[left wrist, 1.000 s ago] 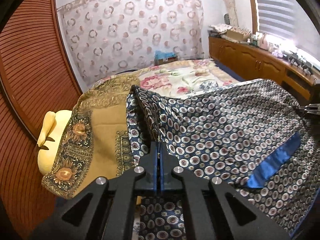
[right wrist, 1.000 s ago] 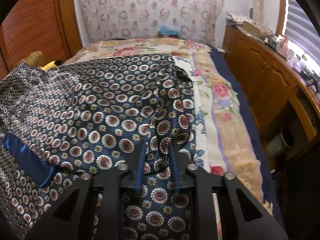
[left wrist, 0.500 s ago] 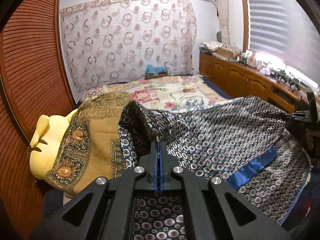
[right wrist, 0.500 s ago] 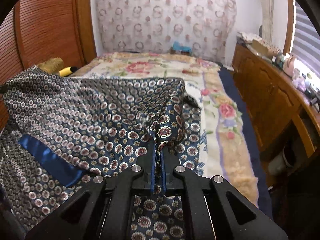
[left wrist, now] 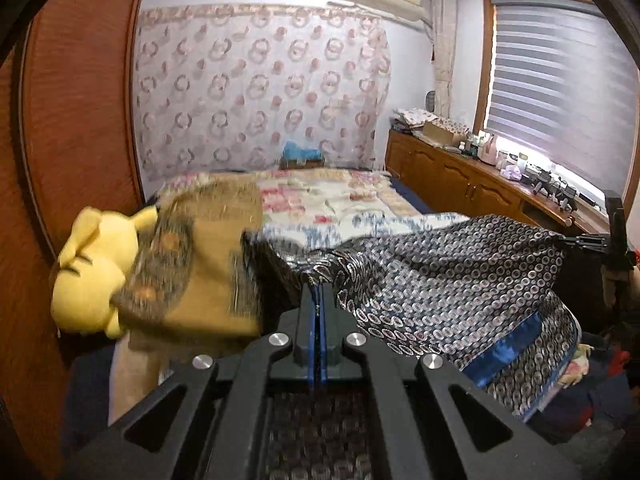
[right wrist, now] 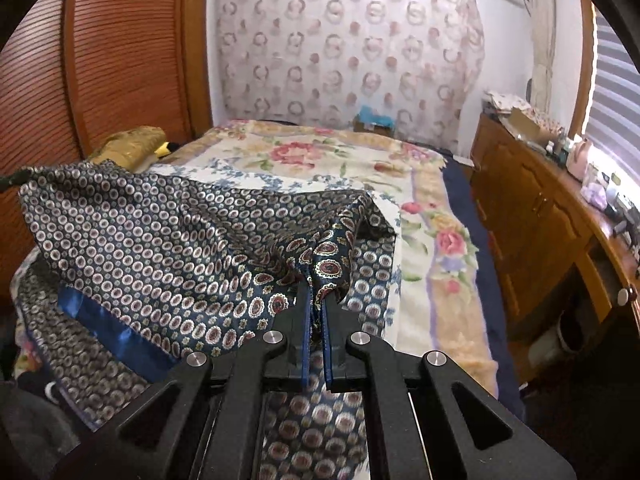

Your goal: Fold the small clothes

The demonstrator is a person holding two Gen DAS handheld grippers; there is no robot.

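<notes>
I count one garment (left wrist: 452, 264), a navy patterned piece with a single blue satin band (left wrist: 504, 350), and two tools on it, one at each end. My left tool (left wrist: 319, 292) sits at lower centre of its view with its fingers pressed together on one edge of the cloth; my right tool (right wrist: 316, 284) does the same in its own view, fingers pinched on a bunched corner with only fabric between them. The garment hangs stretched between the two, lifted above the bed (right wrist: 416, 264), its long axis running side to side: from the left view it spreads from the tool toward the right of the frame, and from the right view it spreads from the tool toward the left edge. In both views some of it also drapes down under the tool toward the bottom of the frame. The satin band runs diagonally, lower right in the left view and lower left in the right view. One yellow plush toy (left wrist: 90, 272) sits at the left of the left view, partly covered by one mustard patterned cloth (left wrist: 208, 268), which is blurred.
</notes>
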